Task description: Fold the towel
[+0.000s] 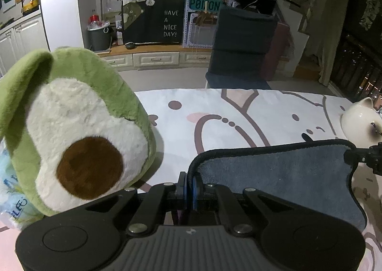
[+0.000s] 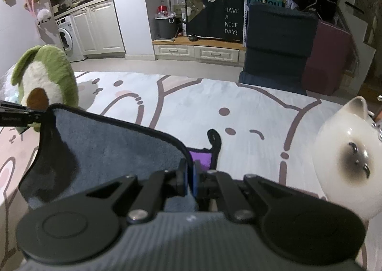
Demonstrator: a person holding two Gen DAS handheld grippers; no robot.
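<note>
A grey-blue towel point(image 1: 274, 170) with a dark hem is held up above the patterned table cover point(image 1: 214, 113), stretched between both grippers. My left gripper point(image 1: 189, 187) is shut on the towel's left corner. My right gripper point(image 2: 189, 177) is shut on the towel's point(image 2: 114, 151) right corner, where a purple tag point(image 2: 201, 159) and a dark loop show. The right gripper's tip shows in the left wrist view point(image 1: 365, 157); the left gripper's tip shows in the right wrist view point(image 2: 21, 115). The towel's lower part hangs out of sight.
A green avocado plush point(image 1: 78, 132) stands at the left of the table, over a blue-white packet point(image 1: 9, 189). A white ceramic cat point(image 2: 346, 158) stands at the right. A dark chair point(image 1: 241, 44) is beyond the far table edge.
</note>
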